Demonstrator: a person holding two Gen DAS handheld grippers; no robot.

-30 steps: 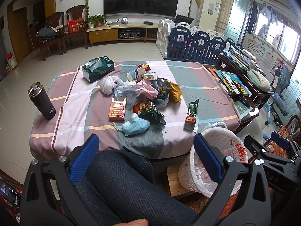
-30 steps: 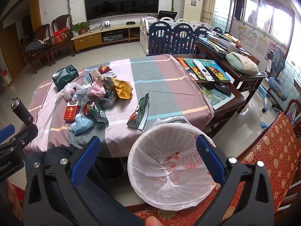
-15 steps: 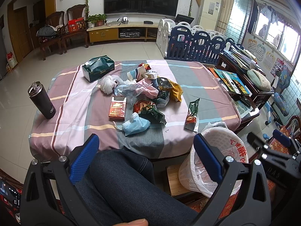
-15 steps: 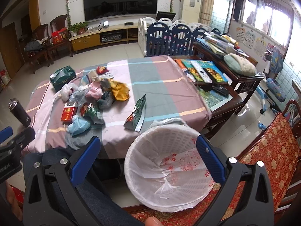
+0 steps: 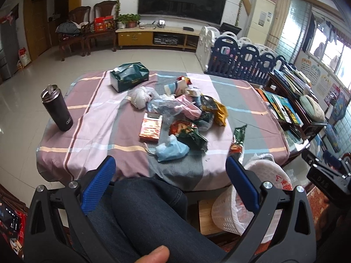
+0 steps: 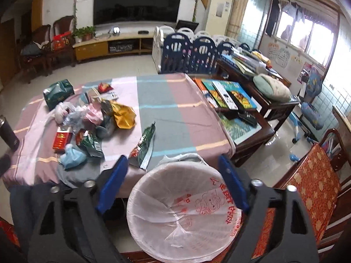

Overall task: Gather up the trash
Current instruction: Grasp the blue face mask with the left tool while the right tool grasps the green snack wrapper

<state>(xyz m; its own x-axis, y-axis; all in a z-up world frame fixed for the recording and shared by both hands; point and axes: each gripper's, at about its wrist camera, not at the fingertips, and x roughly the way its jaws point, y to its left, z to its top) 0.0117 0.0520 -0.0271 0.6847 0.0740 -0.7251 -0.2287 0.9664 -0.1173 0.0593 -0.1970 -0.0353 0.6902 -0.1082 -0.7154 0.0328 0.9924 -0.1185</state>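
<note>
Grippers: left gripper (image 5: pixel 171 183) and right gripper (image 6: pixel 172 184) both spread, empty
Approach: you take the green wrapper (image 6: pixel 144 145) first, nearest the basket (image 6: pixel 153 175)

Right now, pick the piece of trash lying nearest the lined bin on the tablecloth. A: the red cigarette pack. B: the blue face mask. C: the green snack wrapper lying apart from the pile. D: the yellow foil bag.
C: the green snack wrapper lies alone at the table edge just above the lined bin, apart from the pile.
</note>
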